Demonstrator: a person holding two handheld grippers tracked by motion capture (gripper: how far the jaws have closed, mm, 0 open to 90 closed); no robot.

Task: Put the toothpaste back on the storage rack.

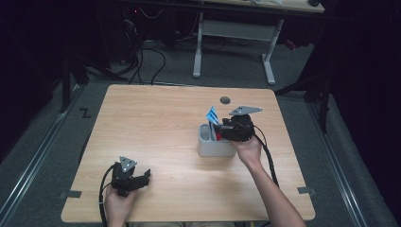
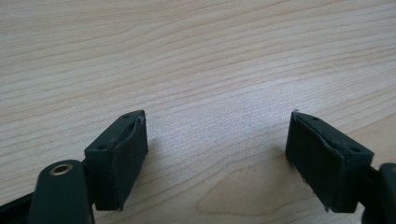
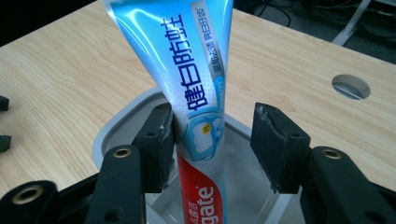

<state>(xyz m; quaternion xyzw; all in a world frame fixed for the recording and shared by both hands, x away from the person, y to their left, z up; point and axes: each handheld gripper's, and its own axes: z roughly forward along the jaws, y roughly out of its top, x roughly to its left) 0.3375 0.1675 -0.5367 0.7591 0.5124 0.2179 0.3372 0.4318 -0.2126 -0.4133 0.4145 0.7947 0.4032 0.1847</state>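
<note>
A blue, white and red toothpaste tube [image 3: 196, 93] stands upright, cap end down, in a grey open-topped holder [image 3: 116, 126] on the wooden table. In the high view the tube's blue tail [image 1: 212, 114] sticks out above the holder [image 1: 215, 147], right of the table's centre. My right gripper [image 3: 215, 116] straddles the tube just above the holder's rim: one pad is next to the tube and the other stands clear of it, so it is open. From above, this gripper [image 1: 220, 131] hangs over the holder. My left gripper [image 2: 217, 121] is open over bare wood, near the front left edge [image 1: 144, 177].
A round cable hole [image 1: 225, 100] is set in the tabletop behind the holder. Bare wood [image 1: 151, 127] spreads to the left and front. Beyond the table stand a white-legged desk [image 1: 236, 28] and floor cables.
</note>
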